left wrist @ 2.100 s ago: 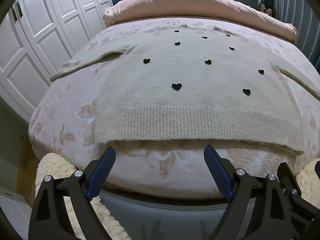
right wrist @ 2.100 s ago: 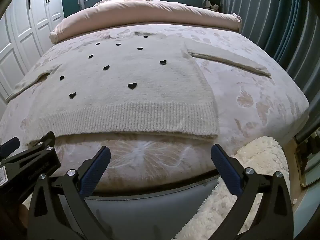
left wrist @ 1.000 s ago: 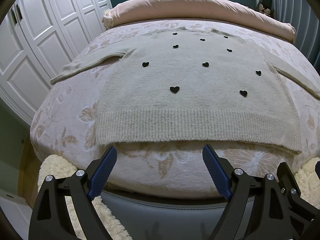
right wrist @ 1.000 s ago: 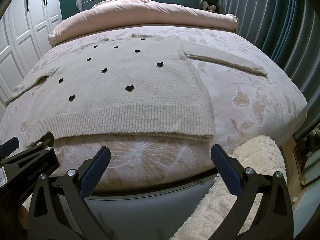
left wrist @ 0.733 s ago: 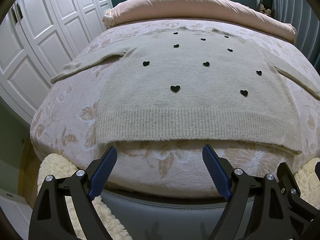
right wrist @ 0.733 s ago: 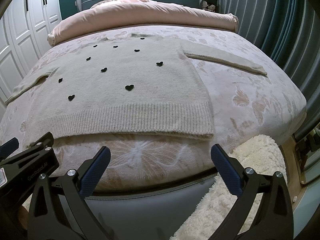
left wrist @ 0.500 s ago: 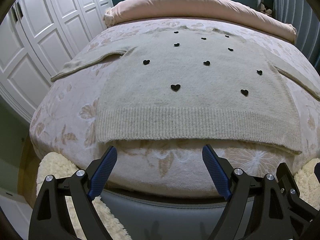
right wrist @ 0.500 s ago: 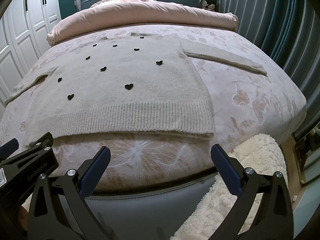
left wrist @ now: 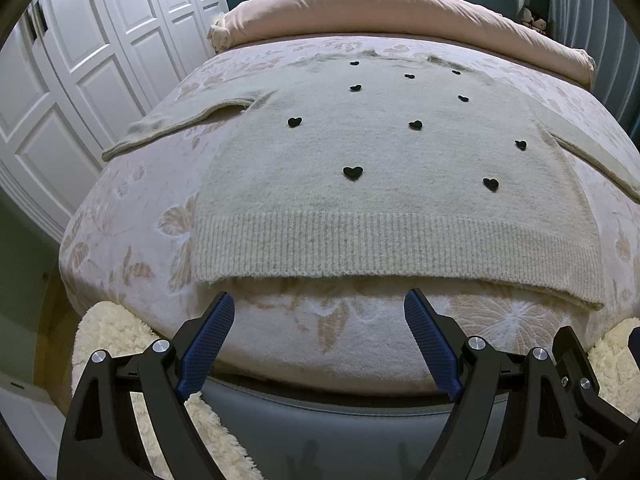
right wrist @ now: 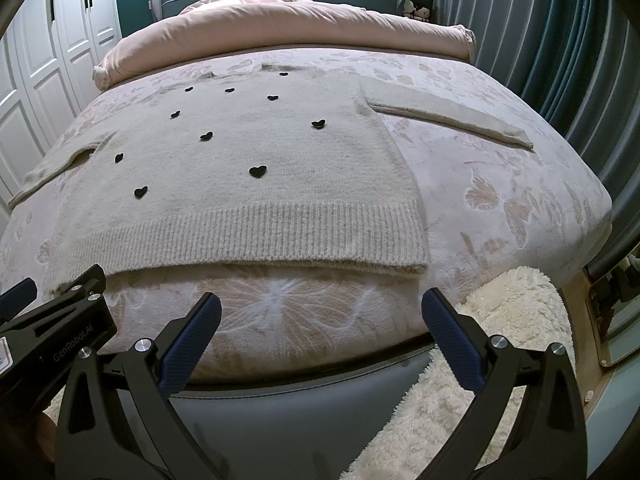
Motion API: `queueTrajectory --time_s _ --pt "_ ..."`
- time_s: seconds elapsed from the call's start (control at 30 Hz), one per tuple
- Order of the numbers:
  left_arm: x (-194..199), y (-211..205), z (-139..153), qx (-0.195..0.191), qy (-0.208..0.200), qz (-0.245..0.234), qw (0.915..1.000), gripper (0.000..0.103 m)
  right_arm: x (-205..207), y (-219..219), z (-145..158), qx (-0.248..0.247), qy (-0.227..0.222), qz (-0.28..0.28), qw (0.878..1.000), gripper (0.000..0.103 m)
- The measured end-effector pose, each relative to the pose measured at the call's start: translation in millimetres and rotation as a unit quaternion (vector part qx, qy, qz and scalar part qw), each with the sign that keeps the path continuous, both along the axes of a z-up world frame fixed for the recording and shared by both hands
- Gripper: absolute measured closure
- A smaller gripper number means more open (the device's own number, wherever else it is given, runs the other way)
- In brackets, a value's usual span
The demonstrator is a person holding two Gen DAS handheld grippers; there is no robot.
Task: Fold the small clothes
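Left wrist view: beige knit sweater with small black hearts lies flat, front up, on the floral bedspread, ribbed hem nearest, both sleeves spread outward. Left tongs hang released, nothing between the blue pads, just short of the hem and over the bed's near edge. Left sleeve lies out toward the white wardrobe. Right wrist view: right tongs likewise released and empty, below the hem's right half; right sleeve points at the curtain. Judgement: no fold begun. To do it well, each pair of tongs should pinch both knit layers at a hem corner or a sleeve cuff, lift only slightly, and carry the fabric evenly across so the thick knit does not bunch or drag the bedspread.
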State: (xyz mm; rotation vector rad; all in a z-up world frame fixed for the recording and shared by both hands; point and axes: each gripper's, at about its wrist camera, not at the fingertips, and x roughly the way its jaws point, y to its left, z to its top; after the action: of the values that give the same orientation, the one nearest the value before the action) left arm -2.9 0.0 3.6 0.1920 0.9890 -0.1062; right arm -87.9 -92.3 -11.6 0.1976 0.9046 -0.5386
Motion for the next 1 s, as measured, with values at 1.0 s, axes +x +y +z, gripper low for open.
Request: queueTrajectory --time_s 1.0 --pt "-1.0 1.8 -1.6 0.0 0.002 0.001 1.0 0.02 0.3 0.0 -4.0 -0.001 0.003 -0.001 1.0 0.005"
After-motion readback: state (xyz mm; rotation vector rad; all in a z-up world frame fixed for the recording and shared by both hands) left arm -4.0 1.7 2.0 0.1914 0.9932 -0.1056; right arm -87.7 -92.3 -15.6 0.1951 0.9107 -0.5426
